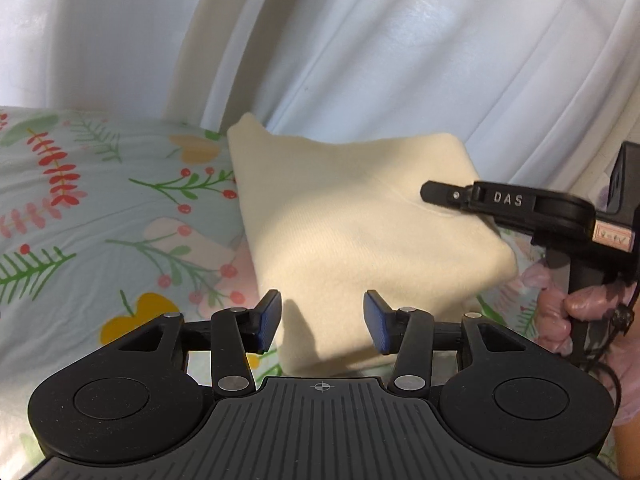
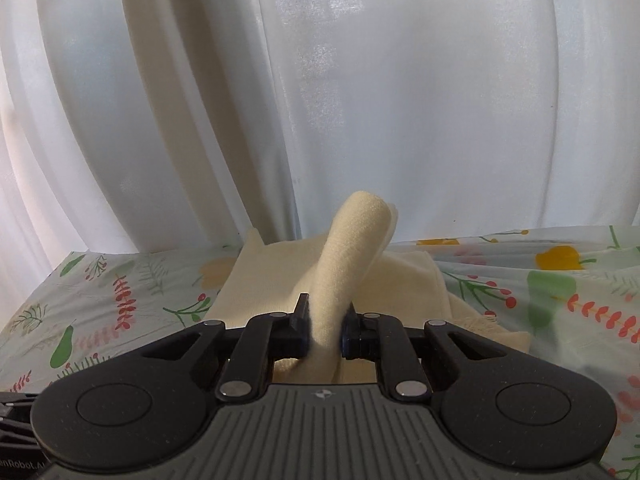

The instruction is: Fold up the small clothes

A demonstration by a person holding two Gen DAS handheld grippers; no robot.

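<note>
Cream cloth [image 2: 344, 276] is pinched between the fingers of the right claw [image 2: 326, 330], a fold of it lifted above the rest lying on the floral sheet [image 2: 560, 292]. Nearby, the left claw [image 1: 322, 322] hangs released at the cloth's near edge, white curtain [image 1: 400, 40] behind.

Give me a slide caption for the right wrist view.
Right gripper shut on a raised fold of the cream garment above the floral sheet.
</note>
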